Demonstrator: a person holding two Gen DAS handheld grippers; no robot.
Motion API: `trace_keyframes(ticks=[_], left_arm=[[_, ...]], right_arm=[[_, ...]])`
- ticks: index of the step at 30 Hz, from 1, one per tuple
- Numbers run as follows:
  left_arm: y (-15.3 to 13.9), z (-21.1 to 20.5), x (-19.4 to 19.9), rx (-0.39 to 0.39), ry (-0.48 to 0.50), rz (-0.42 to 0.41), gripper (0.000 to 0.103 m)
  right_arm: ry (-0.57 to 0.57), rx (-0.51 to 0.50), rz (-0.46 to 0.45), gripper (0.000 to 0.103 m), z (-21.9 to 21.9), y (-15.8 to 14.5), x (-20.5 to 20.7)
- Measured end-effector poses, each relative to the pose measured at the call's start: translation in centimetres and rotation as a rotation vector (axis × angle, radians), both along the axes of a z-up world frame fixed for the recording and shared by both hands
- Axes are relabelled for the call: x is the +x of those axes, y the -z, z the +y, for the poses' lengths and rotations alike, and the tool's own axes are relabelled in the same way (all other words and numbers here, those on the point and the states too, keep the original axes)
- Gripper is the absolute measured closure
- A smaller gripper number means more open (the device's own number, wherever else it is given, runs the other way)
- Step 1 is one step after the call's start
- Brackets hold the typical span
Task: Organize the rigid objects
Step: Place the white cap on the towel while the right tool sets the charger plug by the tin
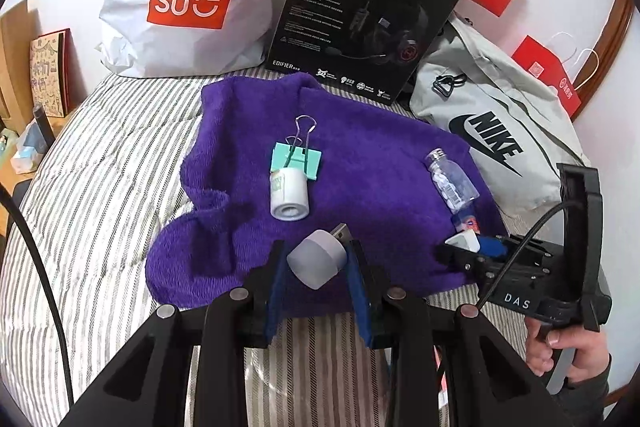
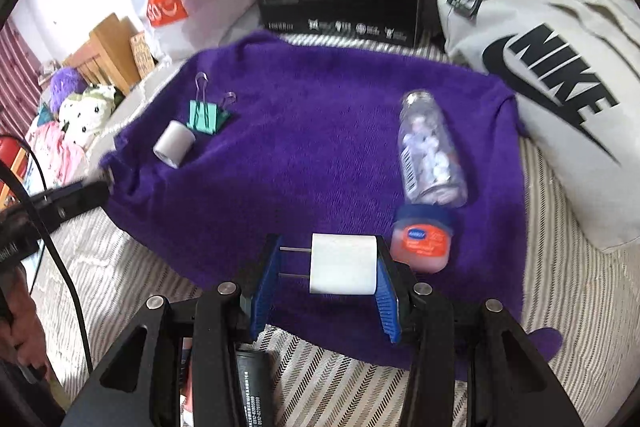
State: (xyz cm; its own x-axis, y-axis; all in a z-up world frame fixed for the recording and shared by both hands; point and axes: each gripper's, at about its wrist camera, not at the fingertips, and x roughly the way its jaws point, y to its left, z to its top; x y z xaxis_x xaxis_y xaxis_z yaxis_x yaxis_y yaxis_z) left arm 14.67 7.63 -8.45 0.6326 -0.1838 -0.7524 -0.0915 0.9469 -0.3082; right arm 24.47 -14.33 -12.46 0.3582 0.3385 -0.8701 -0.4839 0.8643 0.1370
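- White charger (image 2: pixel 343 264): clamped in my right tongs (image 2: pixel 326 273), prongs against one pad; rigid, light, probably slick.
- Grey USB plug (image 1: pixel 318 259): pinched in my left tongs (image 1: pixel 316 273).
- Purple towel (image 1: pixel 360 147): beneath both, bottle (image 2: pixel 430 151) ahead.

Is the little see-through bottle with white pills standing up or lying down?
Lying down. The clear plastic pill bottle rests on its side on the purple fuzzy towel, neck pointing away, base beside the pink jar.
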Motion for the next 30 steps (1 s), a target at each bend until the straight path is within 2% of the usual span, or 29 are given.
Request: trace_keyframes(ticks=[5,12,19,21,30], left_arm=[[0.5,0.1,1.0,0.014,-0.001,0.015,0.075],[1.1,0.3,2.6,0.006,0.005,0.037,0.075],[2.5,-0.2,4.3,0.063,0.019,0.106,0.075],[2.9,-0.2,4.4,0.079,0.015,0.124,0.075],[3.4,-1.9,5.2,0.23,0.037,0.166,0.074]], right_arm=[[0.011,-0.015,0.021,0.059,0.2,0.9,0.4],[0.0,-0.035,0.007,0.058,0.6,1.0,0.5],[-0.027,-0.041,0.029,0.055,0.5,0.9,0.7],[-0.023,-0.048,0.035,0.051,0.3,0.8,0.8],[-0.017,-0.031,0.022,0.049,-1.2,-0.5,-0.2]])
